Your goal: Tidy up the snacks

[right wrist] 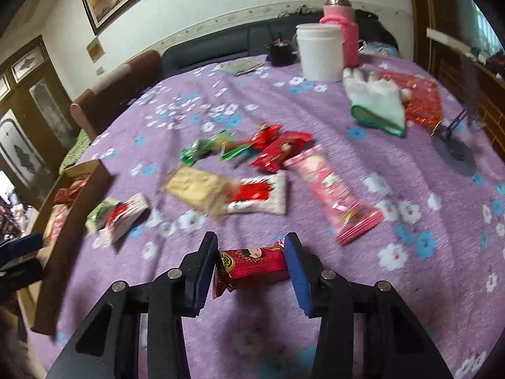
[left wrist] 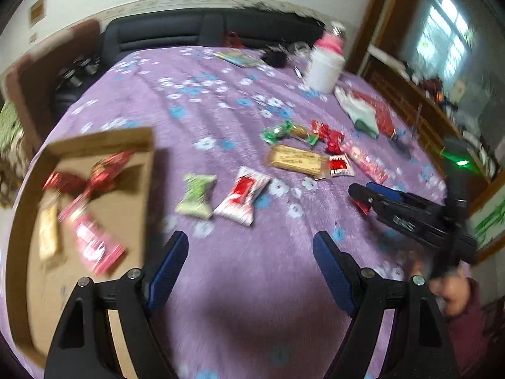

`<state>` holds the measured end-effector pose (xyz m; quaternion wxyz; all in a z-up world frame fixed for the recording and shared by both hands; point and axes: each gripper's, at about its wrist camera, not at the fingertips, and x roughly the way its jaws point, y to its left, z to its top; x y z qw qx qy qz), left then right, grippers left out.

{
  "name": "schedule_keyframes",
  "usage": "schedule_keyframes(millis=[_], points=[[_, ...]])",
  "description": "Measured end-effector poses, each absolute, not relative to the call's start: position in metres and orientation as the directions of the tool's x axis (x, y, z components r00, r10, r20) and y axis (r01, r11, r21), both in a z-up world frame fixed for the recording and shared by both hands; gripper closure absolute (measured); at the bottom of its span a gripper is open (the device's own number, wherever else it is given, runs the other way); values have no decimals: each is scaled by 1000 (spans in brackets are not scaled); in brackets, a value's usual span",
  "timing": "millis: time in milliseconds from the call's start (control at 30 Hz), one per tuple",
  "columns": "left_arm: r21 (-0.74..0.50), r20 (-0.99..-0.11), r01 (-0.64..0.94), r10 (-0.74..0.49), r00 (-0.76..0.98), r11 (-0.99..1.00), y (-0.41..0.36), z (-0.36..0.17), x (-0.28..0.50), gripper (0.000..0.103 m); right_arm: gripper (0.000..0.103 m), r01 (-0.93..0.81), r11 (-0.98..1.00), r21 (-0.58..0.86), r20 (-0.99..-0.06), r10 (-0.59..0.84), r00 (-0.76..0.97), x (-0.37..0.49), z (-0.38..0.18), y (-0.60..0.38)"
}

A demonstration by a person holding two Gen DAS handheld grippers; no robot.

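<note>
1. Purple flowered cloth (right wrist: pixel 410 170) covers the table; my snacks lie scattered across its middle.
2. My right gripper (right wrist: pixel 251 263) has its jaws closed narrow on a red packet (right wrist: pixel 255 263), pads pressing both ends. In the left view the right gripper (left wrist: pixel 358 194) sits low over the cloth, a red corner showing between its tips.
3. My left gripper (left wrist: pixel 251 248) hangs above bare cloth, jaws wide, nothing between them.
4. Cardboard box (left wrist: pixel 139 145) sits at the table's left edge, just beside my left gripper. It holds red foil candy (left wrist: pixel 94 173), a pink packet (left wrist: pixel 94 249) and a tan bar (left wrist: pixel 49 237); all blurred.
5. On the cloth near the box: a green packet (left wrist: pixel 195 195) touching a white-red packet (left wrist: pixel 241 195).
6. Mid-table cluster: a tan cracker pack (right wrist: pixel 197 189) overlapping a white-red sachet (right wrist: pixel 262 195), a long pink pack (right wrist: pixel 334 195), a green twist candy (right wrist: pixel 205 148), and red packets (right wrist: pixel 281 150).
7. Far side: white tub (right wrist: pixel 320 52), pink-sleeved bottle (right wrist: pixel 342 28), white glove (right wrist: pixel 377 101) lying partly over a red foil bag (right wrist: pixel 423 101).
8. Dark sofa (left wrist: pixel 189 31) stands behind the table.
</note>
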<state>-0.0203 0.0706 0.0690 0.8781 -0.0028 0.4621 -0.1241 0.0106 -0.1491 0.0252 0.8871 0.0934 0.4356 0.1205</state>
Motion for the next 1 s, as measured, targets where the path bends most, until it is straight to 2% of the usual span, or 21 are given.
schedule_keyframes(millis=[67,167,267,333,400,433,600,833,900,1000], points=[[-63,-824,253,-193,532,966,51,60,-2,23,56,-143,943,300,-743,325,585,11,26,-151],[55,-833,297,-120,540,953,29,46,25,32,56,-128,942,312,-743,325,585,10,27,-156],[159,-850,304,-26,527,939,19,26,46,35,55,-111,930,351,-745,349,568,12,26,-161],[128,-866,301,-42,499,945,21,17,53,46,55,-103,923,371,-745,362,561,14,26,-164],[93,-874,303,-67,481,948,22,18,52,82,51,-101,920,379,-750,369,549,16,24,-164],[89,-878,305,-70,474,948,21,19,49,81,48,-97,917,387,-756,376,536,18,22,-164],[36,-867,323,-131,481,946,14,27,25,81,47,-76,859,506,-723,471,505,21,15,-176],[-125,-814,281,-260,520,952,41,58,-18,81,47,-127,922,367,-770,377,515,13,21,-153],[-163,-797,270,-288,530,949,51,65,-31,81,55,-148,926,348,-774,373,512,10,22,-147],[-232,-768,247,-333,548,941,68,72,-49,81,59,-198,909,365,-748,414,519,4,26,-139]])
